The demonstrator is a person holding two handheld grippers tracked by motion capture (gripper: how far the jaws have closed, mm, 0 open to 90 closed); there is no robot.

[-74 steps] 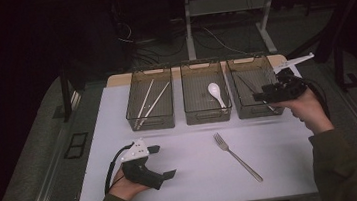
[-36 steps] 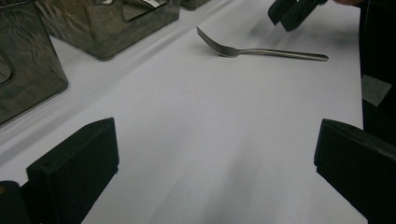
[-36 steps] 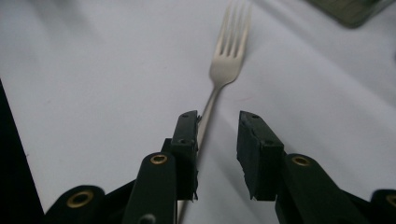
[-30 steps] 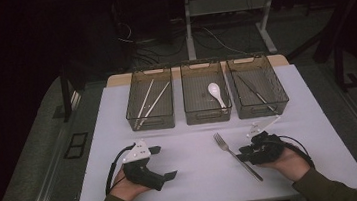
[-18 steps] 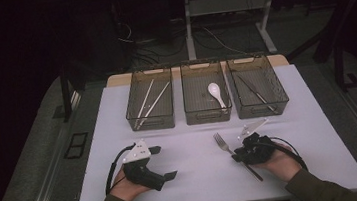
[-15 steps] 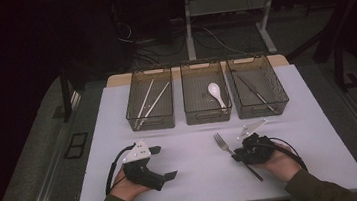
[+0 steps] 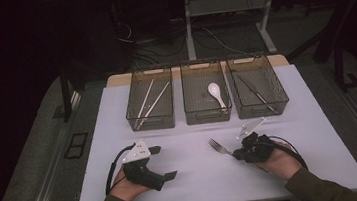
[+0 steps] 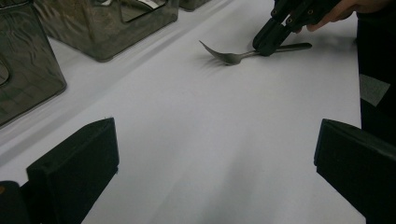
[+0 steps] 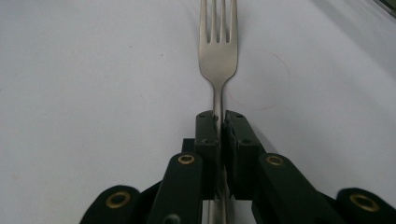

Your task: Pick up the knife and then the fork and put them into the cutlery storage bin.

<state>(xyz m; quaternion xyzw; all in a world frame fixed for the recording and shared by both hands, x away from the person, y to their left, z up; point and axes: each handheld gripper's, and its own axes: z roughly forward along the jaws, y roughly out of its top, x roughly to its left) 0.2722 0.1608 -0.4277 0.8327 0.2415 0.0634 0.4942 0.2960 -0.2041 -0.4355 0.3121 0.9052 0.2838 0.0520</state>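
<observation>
gripping a fork (image 9: 218, 51) by its handle on the white table (image 7: 205, 178), with the right gripper (image 9: 219, 122) pinched narrow around the stem after closing in just now, metal plainly between the pads in the right gripper view. lying flat near the front edge, tines pointing toward three clear bins (image 7: 203, 98) at the back: chopsticks (image 7: 151, 99) in the left one, a white spoon (image 7: 216, 93) in the middle, what is probably another piece of dark cutlery in the right bin (image 7: 258, 86), too dim to name. resting idle on the table at the person's left, the left gripper (image 7: 165, 162), jaws standing wide with nothing between them. judging the step as the pick-up, grasp seemingly made but lift not yet begun. calling next for raising the fork level and carrying it to a bin, most likely the right one, clearing the near wall before letting go.
</observation>
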